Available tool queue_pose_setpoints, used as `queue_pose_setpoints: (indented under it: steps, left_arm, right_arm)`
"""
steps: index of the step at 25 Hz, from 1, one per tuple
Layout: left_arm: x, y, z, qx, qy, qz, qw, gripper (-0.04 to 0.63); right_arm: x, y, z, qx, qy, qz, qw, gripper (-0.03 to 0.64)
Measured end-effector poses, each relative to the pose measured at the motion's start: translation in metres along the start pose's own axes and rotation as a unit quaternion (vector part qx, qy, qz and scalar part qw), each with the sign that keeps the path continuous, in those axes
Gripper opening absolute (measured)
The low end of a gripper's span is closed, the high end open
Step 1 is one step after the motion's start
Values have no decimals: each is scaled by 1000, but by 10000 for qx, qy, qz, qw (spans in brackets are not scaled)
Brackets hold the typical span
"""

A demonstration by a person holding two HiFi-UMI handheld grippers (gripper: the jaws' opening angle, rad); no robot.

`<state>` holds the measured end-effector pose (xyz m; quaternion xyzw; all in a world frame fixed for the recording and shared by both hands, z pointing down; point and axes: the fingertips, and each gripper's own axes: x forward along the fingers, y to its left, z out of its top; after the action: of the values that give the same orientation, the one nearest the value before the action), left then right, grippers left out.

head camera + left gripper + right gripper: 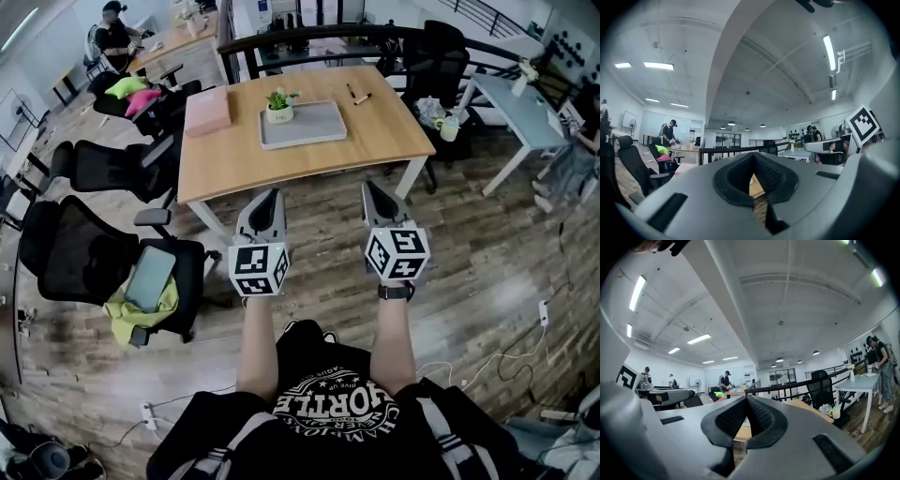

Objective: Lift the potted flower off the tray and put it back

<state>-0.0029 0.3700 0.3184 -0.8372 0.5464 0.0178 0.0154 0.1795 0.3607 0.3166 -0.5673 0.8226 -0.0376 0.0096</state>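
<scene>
Open-plan office, wood floor [469, 244]. The light wooden bench [234, 159] sits ahead of both tools, well apart from them. Left tool [270, 199] and right tool [375, 192] are fully closed, empty and held level. The small green potted flower [279, 108] in its white pot stands at the far left corner of the flat grey tray [314, 127], roughly dead ahead of the left tool. Suggest: step in, open wide before reaching, grip the pot rather than the leaves, lift straight up.

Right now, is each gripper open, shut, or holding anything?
Left gripper: shut, holding nothing.
Right gripper: shut, holding nothing.
</scene>
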Motion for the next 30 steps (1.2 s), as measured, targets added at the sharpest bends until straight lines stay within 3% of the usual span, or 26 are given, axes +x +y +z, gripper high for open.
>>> queue_pose_setpoints:
  steps: [20,30]
  left_arm:
    - [3,-2,-27,-52,168,210,9996,18]
    - [33,39,-42,-188,201,353,9990,18]
  right_arm:
    - [16,4,-23,219,220,384,9988,18]
    - [71,12,-37,257,400,504,9976,18]
